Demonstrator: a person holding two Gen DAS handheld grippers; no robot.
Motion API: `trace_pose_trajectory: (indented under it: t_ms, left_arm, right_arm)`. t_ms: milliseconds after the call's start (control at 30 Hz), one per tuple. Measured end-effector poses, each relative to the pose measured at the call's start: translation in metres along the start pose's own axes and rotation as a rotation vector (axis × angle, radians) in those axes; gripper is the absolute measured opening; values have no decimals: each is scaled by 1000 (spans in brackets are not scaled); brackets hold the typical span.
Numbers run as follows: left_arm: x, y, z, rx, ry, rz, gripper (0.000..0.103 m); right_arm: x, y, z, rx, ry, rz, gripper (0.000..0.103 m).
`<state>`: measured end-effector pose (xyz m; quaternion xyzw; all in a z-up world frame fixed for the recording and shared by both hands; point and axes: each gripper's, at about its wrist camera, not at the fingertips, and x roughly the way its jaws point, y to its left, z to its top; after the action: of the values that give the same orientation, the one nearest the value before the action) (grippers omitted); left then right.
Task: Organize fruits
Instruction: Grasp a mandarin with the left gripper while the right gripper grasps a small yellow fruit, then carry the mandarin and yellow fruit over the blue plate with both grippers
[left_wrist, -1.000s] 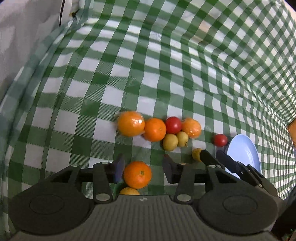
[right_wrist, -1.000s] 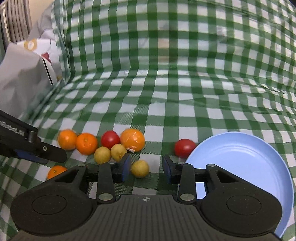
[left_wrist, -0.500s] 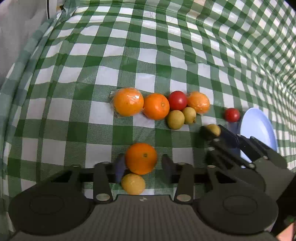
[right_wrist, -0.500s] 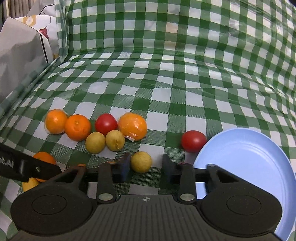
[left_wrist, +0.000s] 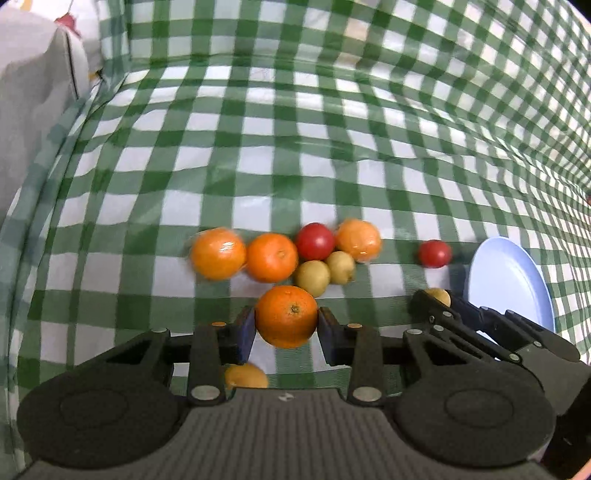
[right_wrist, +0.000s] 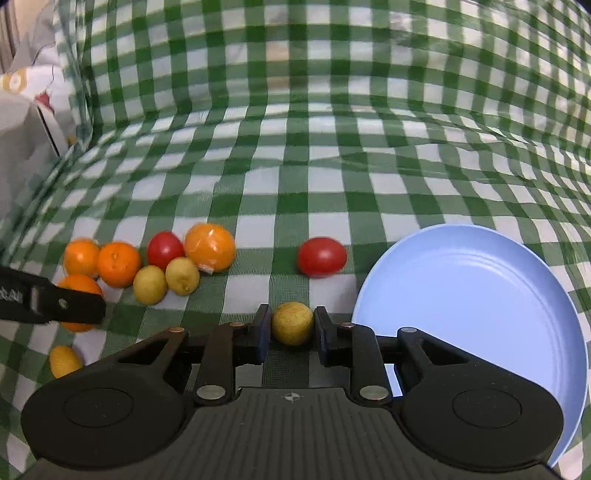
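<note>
Between left jaws: orange (left_wrist: 286, 316), pads touching both its sides, held.
Between right jaws: small yellow fruit (right_wrist: 292, 322), jaws narrowed against it, beside blue plate (right_wrist: 480, 295).
Left gripper (left_wrist: 286, 328): closed on orange.
Right gripper (right_wrist: 290, 328): closed on yellow fruit.
Fruit cluster (left_wrist: 288, 254): oranges, tomato, yellow fruits, touching, just beyond orange.
Lone tomato (right_wrist: 322, 257): near plate.
Bench: green checked cloth (right_wrist: 332, 147).

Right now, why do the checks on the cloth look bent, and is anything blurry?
Left wrist view: the wide lens bows the checked cloth; the far oranges smear slightly. Right wrist view: same bowing, the tomato is soft-edged, the plate sharp.
</note>
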<state>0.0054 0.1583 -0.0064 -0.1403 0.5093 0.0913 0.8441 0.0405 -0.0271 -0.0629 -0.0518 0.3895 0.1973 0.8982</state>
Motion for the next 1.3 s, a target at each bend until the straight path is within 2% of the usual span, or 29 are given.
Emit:
trace_pose_trajectory:
  t_ms: [167, 333, 500, 633, 867, 1000, 1167, 1300]
  left_arm:
    - [1, -13, 1, 5, -22, -13, 40]
    - [5, -23, 2, 0, -28, -16, 40]
    - [7, -36, 4, -5, -40, -24, 40]
    - [8, -55, 1, 9, -49, -58, 40]
    - [5, -113, -11, 97, -89, -173, 40]
    - [7, -149, -24, 177, -106, -216, 40]
    - [13, -179, -40, 267, -104, -225, 40]
    - [20, -186, -45, 278, -98, -214, 40]
  right_arm:
    - [-20, -7, 4, 28, -82, 68, 26]
    - [-33, -20, 9, 56, -133, 78, 26]
    - [-44, -51, 12, 109, -162, 55, 26]
    - [-52, -81, 14, 146, -184, 17, 26]
    - [-58, -137, 12, 232, -184, -81, 26]
    - [-60, -156, 6, 249, -180, -103, 26]
    - [-59, -169, 2, 235, -172, -128, 26]
    - [-59, -177, 3, 256, -169, -134, 26]
